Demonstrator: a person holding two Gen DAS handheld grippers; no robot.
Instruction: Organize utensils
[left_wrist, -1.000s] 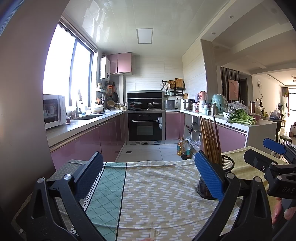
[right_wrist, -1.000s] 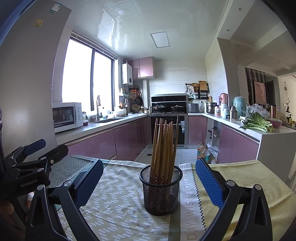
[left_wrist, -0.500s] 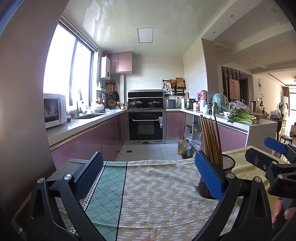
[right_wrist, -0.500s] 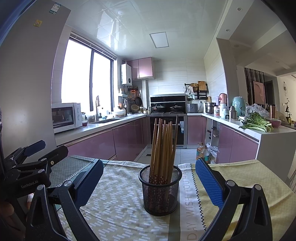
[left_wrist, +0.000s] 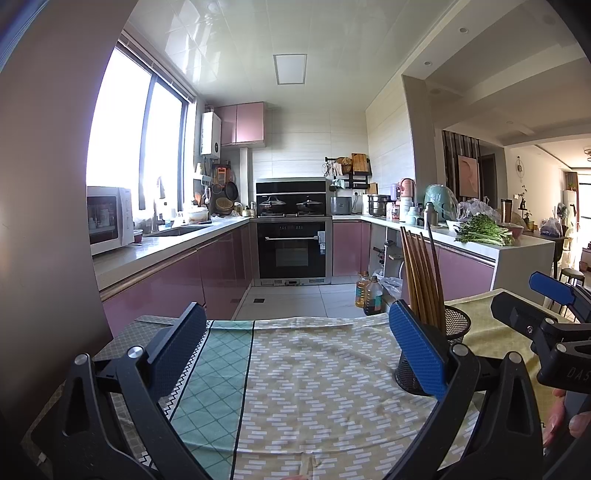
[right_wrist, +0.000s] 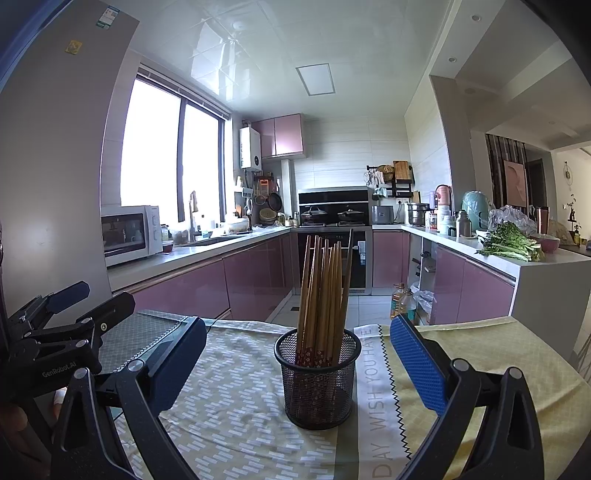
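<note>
Wooden chopsticks (right_wrist: 325, 291) (upright) between right claw (right_wrist: 295, 354) fingers.

quick headcount: one black mesh holder (right_wrist: 317, 380) on table, roughly nine or ten wooden chopsticks (right_wrist: 323, 291) in it, packed too tight for exact count. Two grippers in shot, left gripper (left_wrist: 295, 354) and right gripper (right_wrist: 297, 363). Two lidded pots (right_wrist: 328, 214) on stove. One microwave (right_wrist: 129, 234). Two oil bottles (left_wrist: 369, 295) on floor. One bunch of greens (right_wrist: 511, 245) on counter.
</note>
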